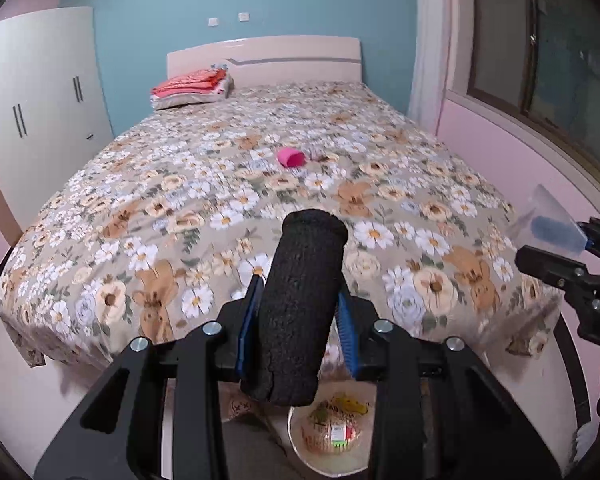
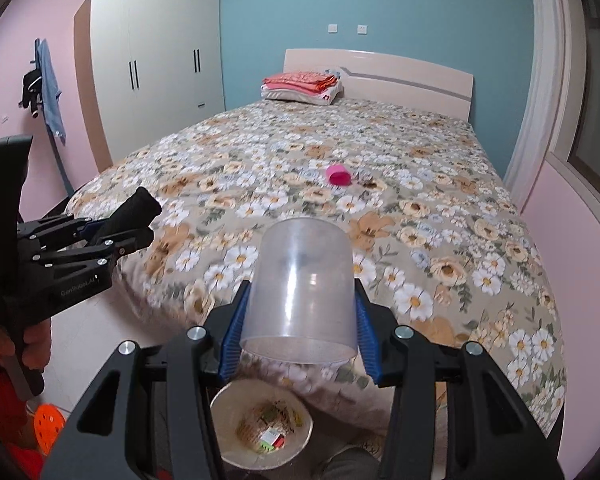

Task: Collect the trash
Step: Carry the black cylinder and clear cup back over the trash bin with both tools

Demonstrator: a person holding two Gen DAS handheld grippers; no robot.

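My left gripper (image 1: 298, 306) is shut on a black foam tube (image 1: 300, 308) and holds it above a round white trash bin (image 1: 300, 446) on the floor at the bed's foot. My right gripper (image 2: 300, 320) is shut on a clear plastic cup (image 2: 302, 288), mouth toward the camera, above the same bin (image 2: 224, 400), which holds a printed wrapper (image 2: 266, 428). A pink cup (image 1: 291, 157) lies on its side mid-bed, with a small crumpled scrap (image 1: 317, 155) beside it. The pink cup also shows in the right wrist view (image 2: 339, 174).
The bed (image 1: 148, 200) has a floral cover and a headboard (image 1: 280, 60), with folded red bedding (image 1: 194, 86) on a pillow. A white wardrobe (image 2: 156, 60) stands on the left. A window wall (image 1: 540, 60) runs along the right. An orange stool (image 2: 49, 426) is at the lower left.
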